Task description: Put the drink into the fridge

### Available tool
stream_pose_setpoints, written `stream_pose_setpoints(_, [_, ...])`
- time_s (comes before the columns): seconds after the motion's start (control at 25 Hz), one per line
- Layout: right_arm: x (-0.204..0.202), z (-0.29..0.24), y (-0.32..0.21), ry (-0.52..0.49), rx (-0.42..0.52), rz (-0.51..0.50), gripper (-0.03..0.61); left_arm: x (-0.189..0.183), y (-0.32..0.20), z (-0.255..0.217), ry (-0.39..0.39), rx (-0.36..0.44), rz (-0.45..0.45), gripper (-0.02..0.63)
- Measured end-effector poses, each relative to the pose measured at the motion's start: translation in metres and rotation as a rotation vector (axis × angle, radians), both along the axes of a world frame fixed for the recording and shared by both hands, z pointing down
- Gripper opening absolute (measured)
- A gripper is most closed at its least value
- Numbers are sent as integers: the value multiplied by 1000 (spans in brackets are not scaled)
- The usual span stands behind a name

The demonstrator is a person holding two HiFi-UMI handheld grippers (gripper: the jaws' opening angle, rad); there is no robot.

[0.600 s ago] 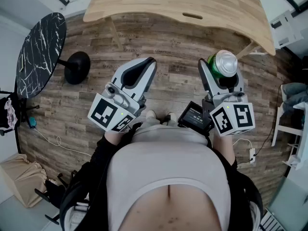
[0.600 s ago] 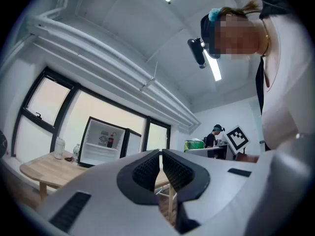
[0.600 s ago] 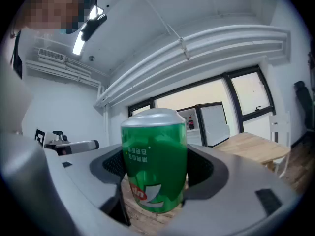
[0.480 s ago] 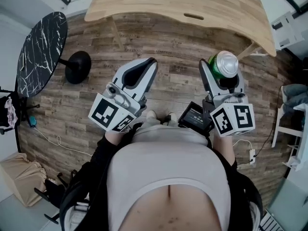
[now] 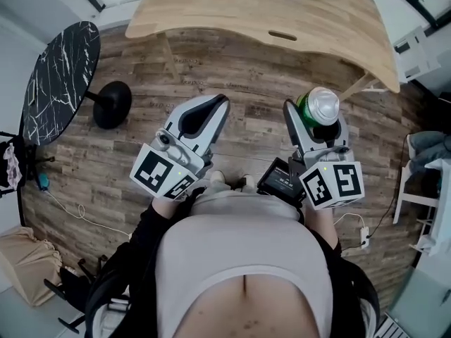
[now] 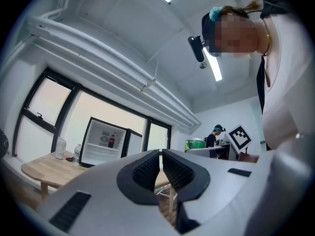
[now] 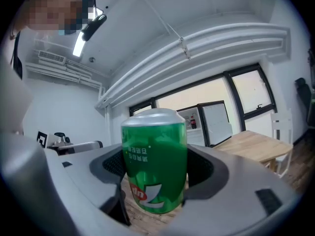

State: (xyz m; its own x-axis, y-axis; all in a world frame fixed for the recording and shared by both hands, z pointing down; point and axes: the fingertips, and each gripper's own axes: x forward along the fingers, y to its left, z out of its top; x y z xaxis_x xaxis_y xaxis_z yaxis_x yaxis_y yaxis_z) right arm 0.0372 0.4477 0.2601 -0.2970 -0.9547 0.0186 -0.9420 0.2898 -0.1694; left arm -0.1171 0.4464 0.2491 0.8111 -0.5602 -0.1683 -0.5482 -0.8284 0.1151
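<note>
The right tongs (image 7: 156,173) are clenched on a green soda can (image 7: 155,161), a pad against each side. The can is held vertical above the wood-plank floor (image 5: 246,83). The left tongs (image 6: 161,170) are pressed together with nothing between them. Beyond the wooden counter (image 5: 261,9), a small fridge (image 6: 104,141) stands with its door open.

We see a green metal drink can (image 7: 155,171), its painted wall glossy and its silvery end duller. The right gripper (image 5: 317,118) and the left gripper (image 5: 220,104) have smooth, matt grey plastic shells and black ribbed pads (image 6: 147,170). In the head view the brown wood-plank floor (image 5: 246,69) looks rough and weathered. At twelve o'clock stands a pale smooth wooden table (image 5: 232,9), and at ten o'clock a round black tabletop (image 5: 60,76), white-veined like marble and faintly glossy.
</note>
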Motion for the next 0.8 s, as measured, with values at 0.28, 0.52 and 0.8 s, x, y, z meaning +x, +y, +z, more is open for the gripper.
stream_pose_setpoints(0.28, [-11, 3, 0, 4, -12, -9, 356, -5, -3, 1, 6, 2, 11, 23])
stream_pose_setpoints(0.52, [-25, 3, -5, -5, -12, 4, 356, -16, -11, -1, 5, 3, 32, 23])
stream_pose_setpoints(0.8, [-46, 6, -9, 0, -2, 22, 356, -27, -13, 5, -5, 10, 89, 23])
